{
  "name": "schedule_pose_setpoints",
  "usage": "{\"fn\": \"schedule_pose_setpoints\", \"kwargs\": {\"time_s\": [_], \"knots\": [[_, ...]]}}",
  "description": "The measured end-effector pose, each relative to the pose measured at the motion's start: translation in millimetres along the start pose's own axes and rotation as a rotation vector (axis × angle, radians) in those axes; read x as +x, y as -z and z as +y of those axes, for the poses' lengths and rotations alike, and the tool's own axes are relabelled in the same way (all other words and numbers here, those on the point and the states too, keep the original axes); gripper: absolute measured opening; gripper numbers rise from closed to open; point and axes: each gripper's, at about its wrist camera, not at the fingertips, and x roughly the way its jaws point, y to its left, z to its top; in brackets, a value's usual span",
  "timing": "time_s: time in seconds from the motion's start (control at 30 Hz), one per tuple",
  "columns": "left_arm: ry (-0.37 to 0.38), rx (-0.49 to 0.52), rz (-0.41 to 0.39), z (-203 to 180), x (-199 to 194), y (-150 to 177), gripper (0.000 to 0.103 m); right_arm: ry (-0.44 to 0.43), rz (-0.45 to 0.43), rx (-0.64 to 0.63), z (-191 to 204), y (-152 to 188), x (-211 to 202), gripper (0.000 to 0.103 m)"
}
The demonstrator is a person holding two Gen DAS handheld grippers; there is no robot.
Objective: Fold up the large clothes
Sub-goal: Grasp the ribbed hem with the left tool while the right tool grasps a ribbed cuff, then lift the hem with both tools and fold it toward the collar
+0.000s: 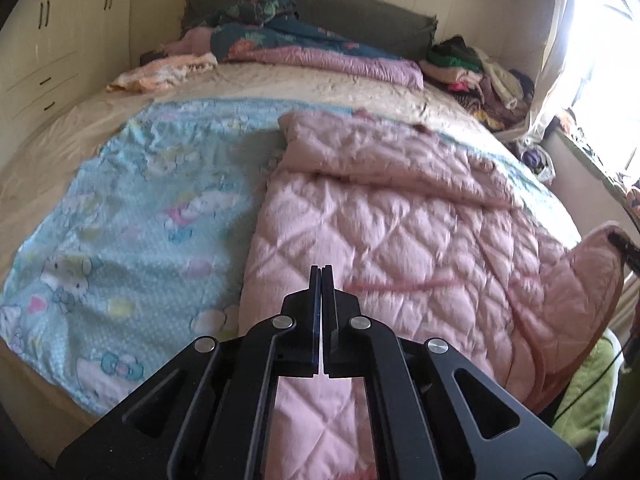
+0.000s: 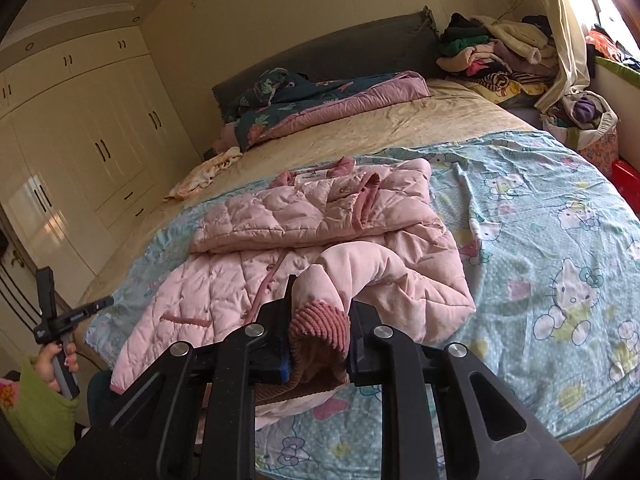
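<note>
A pink quilted jacket point(image 1: 400, 220) point(image 2: 280, 220) lies spread on a light blue cartoon-print sheet point(image 1: 140, 200) point(image 2: 540, 240) on the bed. My right gripper point(image 2: 322, 304) is shut on the dark pink ribbed cuff point(image 2: 320, 320) of one sleeve and holds it off the bed. In the left wrist view that raised sleeve point(image 1: 588, 280) and the right gripper point(image 1: 622, 246) show at the far right. My left gripper point(image 1: 322, 270) hovers over the jacket's near part, shut, with nothing seen between its pads. A hand holds it at the bed's left corner point(image 2: 108, 302).
Rumpled quilts point(image 1: 304, 46) point(image 2: 320, 96) lie by the dark headboard. A heap of clothes point(image 1: 480, 76) point(image 2: 500, 56) sits at the back right, near a curtain point(image 2: 560, 40) and a filled bag point(image 2: 588, 120). Cream wardrobes point(image 2: 80, 140) line the left wall.
</note>
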Motion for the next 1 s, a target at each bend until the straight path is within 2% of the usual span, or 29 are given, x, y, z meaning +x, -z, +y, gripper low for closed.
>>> {"fn": "schedule_pose_setpoints", "kwargs": {"time_s": [0.07, 0.13, 0.27, 0.37, 0.43, 0.47, 0.6, 0.77, 0.83, 0.9, 1.0], "knots": [[-0.017, 0.005, 0.035, 7.0, 0.3, 12.6, 0.009, 0.003, -0.002, -0.001, -0.9, 2.1, -0.8, 0.018], [-0.014, -0.016, 0.074, 16.7, 2.6, 24.9, 0.025, 0.0, -0.004, 0.007, -3.1, 5.2, -1.9, 0.018], [0.017, -0.038, 0.163, 26.4, 9.9, 54.2, 0.034, 0.006, -0.004, 0.025, -7.6, 13.8, -5.5, 0.018], [0.048, -0.053, 0.221, 26.9, 18.4, 72.9, 0.045, 0.012, -0.007, 0.043, -11.9, 20.9, -9.0, 0.018], [0.064, -0.063, 0.242, 25.0, 21.9, 81.9, 0.065, 0.014, -0.007, 0.057, -14.7, 25.7, -11.2, 0.018], [0.075, -0.058, 0.248, 22.5, 23.3, 85.5, 0.066, 0.015, -0.007, 0.06, -15.8, 27.0, -11.7, 0.018], [0.058, -0.027, 0.254, 14.2, 28.4, 94.5, 0.066, 0.015, -0.006, 0.076, -20.7, 32.8, -16.0, 0.018], [0.034, 0.037, 0.218, 0.8, 24.1, 97.8, 0.037, 0.014, -0.008, 0.089, -23.1, 38.2, -16.6, 0.018], [0.031, 0.073, 0.197, -5.9, 22.2, 96.9, 0.018, 0.013, -0.008, 0.091, -23.1, 38.5, -16.3, 0.018], [0.029, 0.088, 0.18, -9.2, 21.2, 91.9, 0.01, 0.015, -0.008, 0.086, -22.2, 38.5, -16.4, 0.018], [0.027, 0.116, 0.12, -16.6, 12.6, 75.5, 0.007, 0.019, -0.001, 0.067, -20.4, 36.6, -15.0, 0.018]]}}
